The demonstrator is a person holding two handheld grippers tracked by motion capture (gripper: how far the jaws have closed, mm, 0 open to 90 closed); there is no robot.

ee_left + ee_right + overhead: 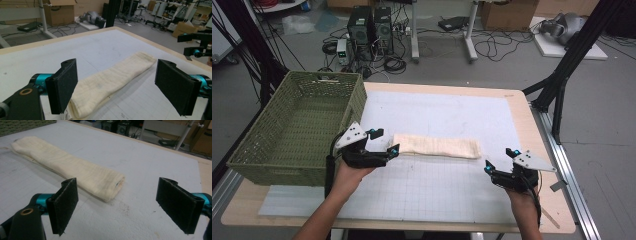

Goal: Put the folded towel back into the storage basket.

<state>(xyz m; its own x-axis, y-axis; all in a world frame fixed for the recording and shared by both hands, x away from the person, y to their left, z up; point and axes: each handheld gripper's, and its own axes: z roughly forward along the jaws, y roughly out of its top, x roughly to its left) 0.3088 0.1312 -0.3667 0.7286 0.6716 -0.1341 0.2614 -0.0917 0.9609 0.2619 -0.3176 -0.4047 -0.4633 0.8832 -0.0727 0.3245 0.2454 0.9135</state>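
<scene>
A folded cream towel lies as a long strip across the middle of the bench, its length running from the left side toward the right; a green basket stands at the bench's left edge with nothing visible inside. From how things lie, I judge the folding largely done and the putting away still to come; the towel has yet to be lifted, and the basket looks the likely place for it, though that is a guess.

The left gripper sits at the towel's left end with its jaws wide apart; in the left gripper view the towel runs away between the two black pads, its near end low beside the left pad; whether the pad touches the cloth I cannot tell; nothing is clamped. The right gripper hovers near the front right of the bench, just short of the towel's right end and apart from it; its jaws too stand wide open and hold nothing; in the right gripper view the towel's end lies ahead, between the pads but farther off.
</scene>
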